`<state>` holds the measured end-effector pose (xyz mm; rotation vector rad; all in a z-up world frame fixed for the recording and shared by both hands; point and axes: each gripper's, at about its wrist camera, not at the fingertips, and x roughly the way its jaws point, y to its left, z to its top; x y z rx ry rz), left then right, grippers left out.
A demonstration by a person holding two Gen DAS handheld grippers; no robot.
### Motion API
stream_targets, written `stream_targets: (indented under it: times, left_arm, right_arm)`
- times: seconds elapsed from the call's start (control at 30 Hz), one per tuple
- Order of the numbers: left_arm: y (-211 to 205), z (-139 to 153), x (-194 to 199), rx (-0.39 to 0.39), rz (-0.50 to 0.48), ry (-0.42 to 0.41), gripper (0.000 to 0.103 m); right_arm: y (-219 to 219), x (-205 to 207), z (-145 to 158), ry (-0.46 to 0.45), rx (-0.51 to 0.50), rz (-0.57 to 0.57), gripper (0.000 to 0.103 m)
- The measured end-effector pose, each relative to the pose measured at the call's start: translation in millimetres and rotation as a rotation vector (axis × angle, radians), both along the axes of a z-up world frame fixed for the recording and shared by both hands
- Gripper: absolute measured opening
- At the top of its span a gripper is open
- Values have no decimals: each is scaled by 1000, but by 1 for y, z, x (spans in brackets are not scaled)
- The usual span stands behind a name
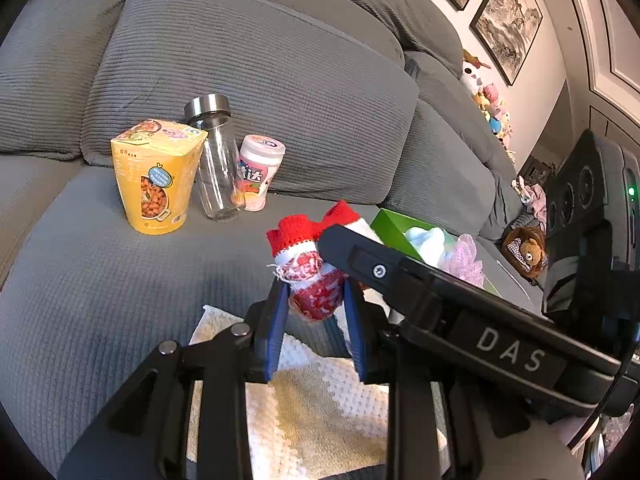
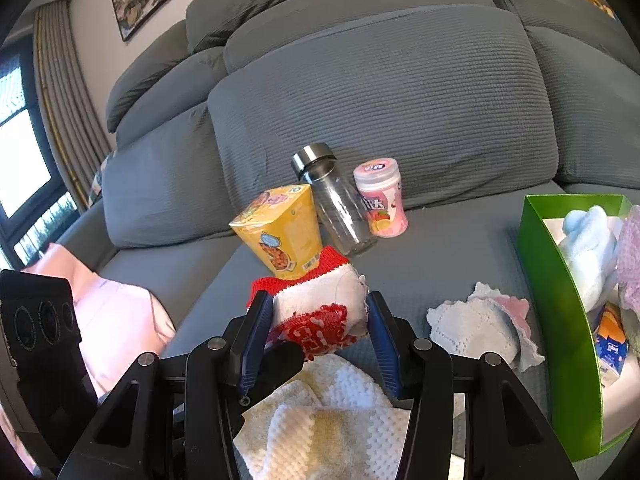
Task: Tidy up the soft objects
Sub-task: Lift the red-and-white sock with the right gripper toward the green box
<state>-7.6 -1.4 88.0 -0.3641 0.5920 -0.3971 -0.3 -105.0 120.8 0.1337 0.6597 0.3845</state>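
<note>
Beneath us lies a towel (image 2: pixel 320 420). Above it both our grippers, left (image 1: pixel 316 300) and right (image 2: pixel 316 320), clench one red-and-white sock (image 2: pixel 320 312). Mid-transfer, we judge; next, carry it to the green box (image 2: pixel 560 320) at right.

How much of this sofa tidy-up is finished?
Done: a pale blue plush and lilac knit lie in the green box. In hand: both tongs, left and right, grip the red-and-white knitted sock. Left: white-pink crocheted cloths and cream towel.

one bottle (image 2: pixel 335 197), two tubs (image 2: pixel 382 199), one green box (image 2: pixel 560 288)
</note>
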Motion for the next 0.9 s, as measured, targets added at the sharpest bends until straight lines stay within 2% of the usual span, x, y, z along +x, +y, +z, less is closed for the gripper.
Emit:
stream_targets:
  times: [0.23, 0.4, 0.57, 0.73, 0.9]
  left_arm:
    - [0, 4, -7, -5, -7, -20, 24]
    - [1, 10, -10, -42, -76, -45, 24]
    - [-10, 11, -15, -32, -171, -44, 25]
    - [-24, 4, -14, -98, -261, 7, 25]
    - [-35, 1, -19, -112, -307, 29, 25]
  right_arm:
    - [2, -6, 4, -19, -11, -4, 51]
    - [3, -22, 15, -72, -43, -64, 51]
    - [-3, -38, 19, -61, -90, -120, 51]
    - [-11, -48, 20, -17, -149, -214, 51]
    - [-24, -55, 16, 24, -149, -277, 51]
